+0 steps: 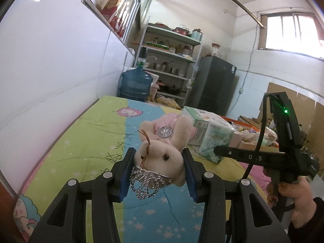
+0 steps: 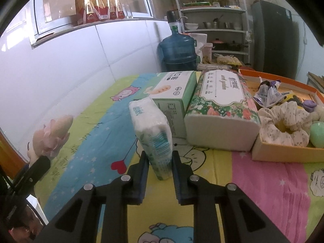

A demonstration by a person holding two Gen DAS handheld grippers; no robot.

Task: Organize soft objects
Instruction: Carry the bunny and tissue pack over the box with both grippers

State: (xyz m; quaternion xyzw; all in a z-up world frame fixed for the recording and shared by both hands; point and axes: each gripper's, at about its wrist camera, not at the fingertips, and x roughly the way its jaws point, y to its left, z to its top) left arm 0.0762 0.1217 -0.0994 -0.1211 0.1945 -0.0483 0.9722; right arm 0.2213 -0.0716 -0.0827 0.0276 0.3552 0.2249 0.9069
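Observation:
My left gripper [image 1: 158, 158] is shut on a beige plush bunny [image 1: 162, 141] in a pink dress with a beaded tiara, held by the head above the cartoon bedsheet [image 1: 97, 141]. The bunny also shows at the left of the right wrist view [image 2: 50, 135]. My right gripper [image 2: 160, 163] is shut on a small tissue pack [image 2: 151, 129], upright just above the sheet. The pack also shows in the left wrist view [image 1: 216, 139], beside the right gripper's body.
A green-white box [image 2: 172, 93] and a floral tissue pack [image 2: 220, 113] lie behind the small pack. An orange box [image 2: 283, 149] at the right holds scrunchies and small soft items. A white wall runs along the left. A water jug [image 2: 178, 50], shelves and a fridge stand beyond the bed.

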